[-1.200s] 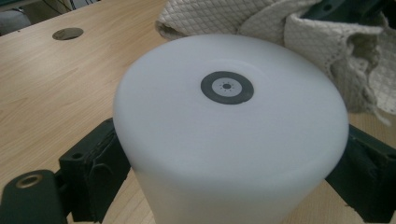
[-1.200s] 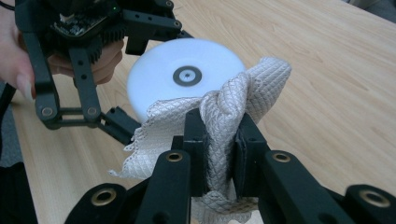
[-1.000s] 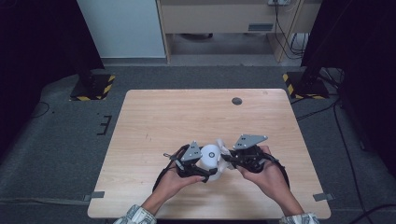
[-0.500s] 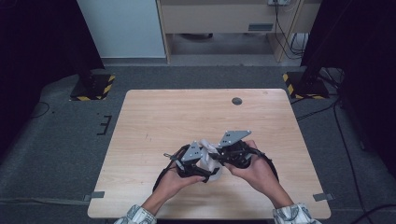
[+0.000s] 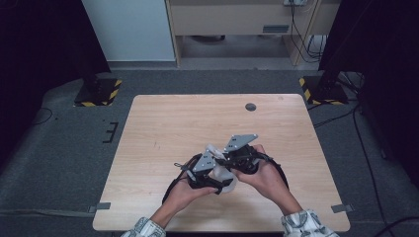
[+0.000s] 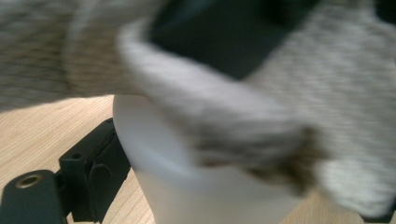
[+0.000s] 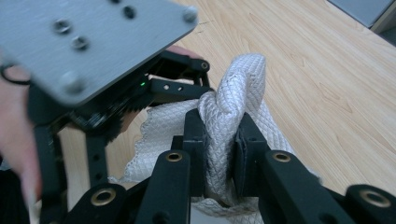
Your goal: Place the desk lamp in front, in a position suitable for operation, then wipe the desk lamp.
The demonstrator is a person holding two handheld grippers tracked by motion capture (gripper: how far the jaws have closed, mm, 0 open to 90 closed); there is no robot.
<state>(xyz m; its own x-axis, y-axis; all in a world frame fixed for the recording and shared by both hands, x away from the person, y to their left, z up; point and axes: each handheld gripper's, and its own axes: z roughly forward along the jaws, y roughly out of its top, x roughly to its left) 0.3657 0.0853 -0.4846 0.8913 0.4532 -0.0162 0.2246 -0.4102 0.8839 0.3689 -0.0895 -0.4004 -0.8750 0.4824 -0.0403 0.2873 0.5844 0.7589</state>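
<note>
— So where's the white cup point(image 6: 187, 186)?
— Low between the left gripper point(image 5: 210, 174)'s jaws, over the bench point(image 5: 163, 123); whether they press it, I can't tell.
— And the quilted cloth point(image 7: 233, 107)?
— Draped over the cup's rim, a fold of it pinched tight in the right gripper point(image 7: 223, 154)'s jaws.
— Anything changed?
— A second ago the two grippers sat side by side; now the right one has crossed in above the left.

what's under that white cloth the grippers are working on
Under the white quilted cloth stands a white cup on the wooden table; its near wall and rim show. The cloth drapes over its top, so its inside is hidden. The right gripper pinches a fold of cloth.
</note>
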